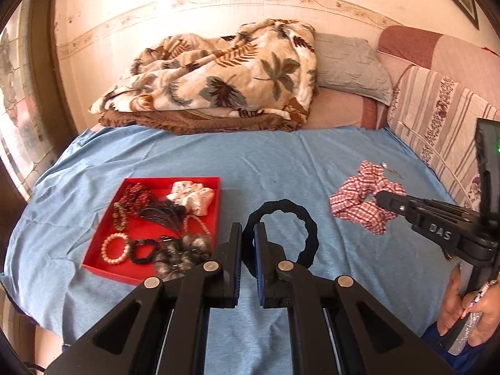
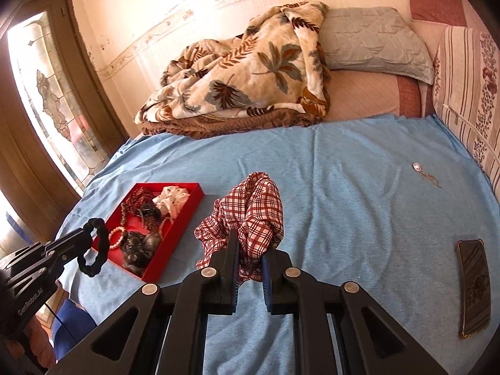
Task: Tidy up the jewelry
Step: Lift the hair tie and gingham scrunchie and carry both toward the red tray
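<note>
My left gripper [image 1: 248,234] is shut on a black hair band [image 1: 307,234] and holds it above the blue sheet, just right of the red tray [image 1: 93,265]. The tray holds bead bracelets, a white scrunchie [image 1: 192,197] and dark hair ties. The band [image 2: 97,243] also shows in the right wrist view, hanging over the tray's [image 2: 175,250] near corner. My right gripper [image 2: 250,243] is shut on a red-checked scrunchie [image 2: 250,215] and lifts it off the sheet; it shows in the left wrist view [image 1: 359,200] too. A small pendant with chain [image 2: 422,172] lies on the sheet at the far right.
A phone [image 2: 475,287] lies on the blue sheet [image 2: 343,187] at the right. A leaf-print blanket [image 1: 218,75] and a grey pillow [image 1: 350,62] lie at the back. Striped cushions [image 1: 437,115] line the right side. A glass door [image 2: 47,109] is at the left.
</note>
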Motion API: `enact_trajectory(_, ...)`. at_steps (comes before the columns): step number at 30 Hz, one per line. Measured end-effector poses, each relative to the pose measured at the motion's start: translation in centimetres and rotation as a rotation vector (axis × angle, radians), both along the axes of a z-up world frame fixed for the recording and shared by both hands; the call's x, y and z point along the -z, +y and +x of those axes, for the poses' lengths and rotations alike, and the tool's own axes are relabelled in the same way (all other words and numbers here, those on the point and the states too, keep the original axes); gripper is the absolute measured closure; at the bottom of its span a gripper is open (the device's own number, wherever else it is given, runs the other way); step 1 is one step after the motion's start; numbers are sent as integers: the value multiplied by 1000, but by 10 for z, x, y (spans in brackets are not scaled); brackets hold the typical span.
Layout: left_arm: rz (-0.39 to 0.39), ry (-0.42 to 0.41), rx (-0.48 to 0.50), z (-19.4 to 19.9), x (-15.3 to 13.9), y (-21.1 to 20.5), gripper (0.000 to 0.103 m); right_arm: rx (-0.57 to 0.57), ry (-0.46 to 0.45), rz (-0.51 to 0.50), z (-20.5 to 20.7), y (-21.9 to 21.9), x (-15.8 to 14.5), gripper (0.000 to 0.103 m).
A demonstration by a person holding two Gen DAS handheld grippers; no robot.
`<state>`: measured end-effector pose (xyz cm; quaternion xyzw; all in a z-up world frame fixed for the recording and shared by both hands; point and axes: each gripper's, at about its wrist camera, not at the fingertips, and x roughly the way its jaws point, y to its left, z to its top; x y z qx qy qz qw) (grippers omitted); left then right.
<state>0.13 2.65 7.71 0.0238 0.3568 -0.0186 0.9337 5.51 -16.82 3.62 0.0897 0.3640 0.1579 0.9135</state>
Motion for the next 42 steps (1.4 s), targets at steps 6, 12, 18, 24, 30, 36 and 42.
enact_trajectory(6, 7, -16, -64, -8, -4, 25, 96, -31, -26, -13, -8, 17, -13, 90)
enact_trajectory(12, 1, -23, -109, -16, -6, 48, 96, -65, -46, -21, -16, 36, -21, 90)
enact_trajectory(18, 9, -42, -138, -29, -13, 57, 96, -93, -69, -15, -28, 47, -30, 90)
enact_trajectory(24, 29, -70, -146, -41, -22, 53, 96, -109, -106, -6, -45, 52, -39, 89)
enact_trajectory(30, 52, -98, -146, -54, -31, 43, 96, -118, -131, 11, -67, 52, -42, 89)
enact_trajectory(36, 72, -117, -148, -65, -37, 38, 95, -114, -134, 24, -80, 46, -42, 89)
enact_trajectory(42, 86, -128, -151, -74, -42, 31, 95, -102, -138, 53, -90, 34, -42, 89)
